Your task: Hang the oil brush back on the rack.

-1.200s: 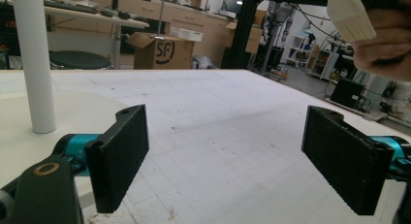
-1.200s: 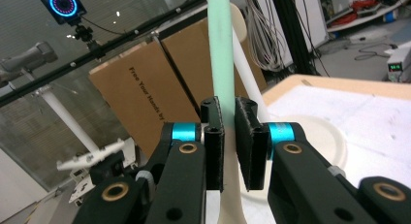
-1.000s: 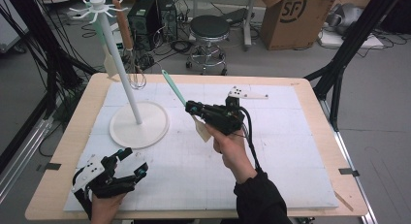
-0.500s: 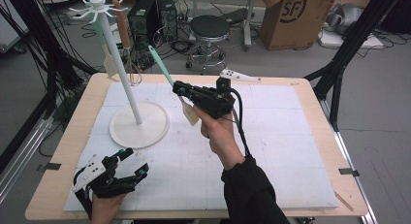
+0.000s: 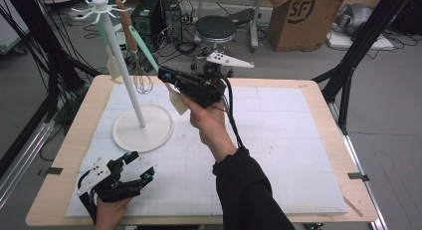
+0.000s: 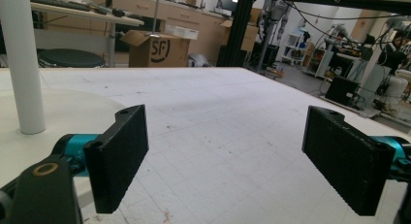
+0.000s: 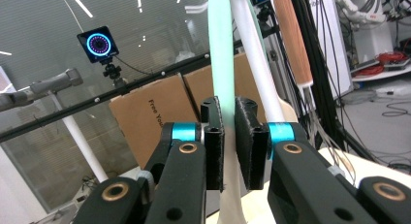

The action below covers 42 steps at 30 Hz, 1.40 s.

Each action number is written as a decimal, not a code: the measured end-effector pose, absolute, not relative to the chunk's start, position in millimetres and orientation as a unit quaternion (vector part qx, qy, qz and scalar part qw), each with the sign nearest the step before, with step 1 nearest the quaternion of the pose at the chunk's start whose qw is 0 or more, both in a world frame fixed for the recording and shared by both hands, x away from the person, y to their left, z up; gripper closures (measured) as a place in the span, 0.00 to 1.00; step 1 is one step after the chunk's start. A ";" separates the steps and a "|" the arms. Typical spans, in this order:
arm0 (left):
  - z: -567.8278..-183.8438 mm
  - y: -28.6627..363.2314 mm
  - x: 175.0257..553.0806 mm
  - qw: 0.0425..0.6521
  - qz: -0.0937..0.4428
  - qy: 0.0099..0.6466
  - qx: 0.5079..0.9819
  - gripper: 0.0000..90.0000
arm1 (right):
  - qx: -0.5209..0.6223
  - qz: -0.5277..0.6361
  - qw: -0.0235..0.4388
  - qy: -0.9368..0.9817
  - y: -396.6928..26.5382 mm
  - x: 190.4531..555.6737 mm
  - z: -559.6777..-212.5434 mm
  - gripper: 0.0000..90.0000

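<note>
While one spatula (image 5: pixel 149 56) is clamped, perhaps three hang.

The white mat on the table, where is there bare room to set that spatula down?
The white mat is bare across its right half, from the right forearm to the table's right edge, and in the middle between the stand's base and the left gripper. The far left corner is crowded: pole, hanging whisk and the right gripper with the spatula.

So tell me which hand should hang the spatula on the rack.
Right. The right gripper already clamps the mint-handled spatula raised beside the rack; the left gripper rests open low on the table.
</note>
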<state>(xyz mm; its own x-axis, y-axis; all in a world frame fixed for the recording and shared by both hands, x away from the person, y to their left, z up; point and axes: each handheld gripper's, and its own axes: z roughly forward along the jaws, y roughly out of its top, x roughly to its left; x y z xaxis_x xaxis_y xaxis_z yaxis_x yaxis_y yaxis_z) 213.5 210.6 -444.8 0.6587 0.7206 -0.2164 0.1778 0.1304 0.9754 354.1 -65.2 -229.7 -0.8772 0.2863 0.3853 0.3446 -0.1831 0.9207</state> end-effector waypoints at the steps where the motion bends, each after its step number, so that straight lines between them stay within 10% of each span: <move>1: -444.7 210.6 213.5 0.660 0.206 0.358 0.627 0.19 | -0.247 -0.728 0.018 -0.639 -63.8 354.8 -227.9 0.92; 42: -443.6 212.7 211.8 0.665 0.203 0.357 0.623 0.19 | -0.263 -0.706 -0.009 -0.657 -26.6 372.4 -212.8 0.92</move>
<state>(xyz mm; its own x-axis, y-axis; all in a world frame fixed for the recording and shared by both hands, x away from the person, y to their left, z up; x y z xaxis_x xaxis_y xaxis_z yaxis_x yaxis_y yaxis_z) 211.8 212.7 -443.6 0.6619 0.7160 -0.2219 0.1753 0.1400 0.9745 372.4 -26.6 -212.8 -0.8620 0.3584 0.3586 0.3320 -0.1356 0.9335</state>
